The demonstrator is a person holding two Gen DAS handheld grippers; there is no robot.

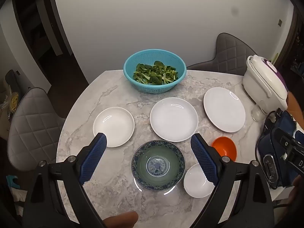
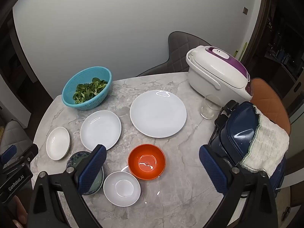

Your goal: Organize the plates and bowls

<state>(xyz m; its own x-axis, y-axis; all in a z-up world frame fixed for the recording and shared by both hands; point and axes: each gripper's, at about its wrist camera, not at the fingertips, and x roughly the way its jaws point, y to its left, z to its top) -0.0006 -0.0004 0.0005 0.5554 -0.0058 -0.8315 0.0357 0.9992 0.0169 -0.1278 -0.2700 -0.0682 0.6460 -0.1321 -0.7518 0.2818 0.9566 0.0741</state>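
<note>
Now both are tilting down over the counter (image 1: pixel 114 98): the left hand-held gripper (image 1: pixel 149 147) is hanging with jaws spread wide and nothing between them, above the patterned bowl (image 1: pixel 158 165), and the right hand-held gripper (image 2: pixel 153 159) is gaping just as wide, holding nothing, over the orange bowl (image 2: pixel 146 161). A white bowl (image 2: pixel 122 188) is sitting just beside the orange one. Behind them three white plates are lying apart in a row: small (image 1: pixel 113 126), middle (image 1: pixel 173 119), large (image 1: pixel 224 109). A teal basket (image 1: pixel 154 75) of greens is standing near the far edge. On the right, a white cooker (image 2: pixel 218 72), a glass (image 2: pixel 210 107) and a blue appliance (image 2: pixel 239 131) under a cloth (image 2: pixel 266 142) are crowding the rim. Bare marble is lying open at the near edge. Grey chairs (image 1: pixel 32 125) are ringing the counter, with a plain wall behind
</note>
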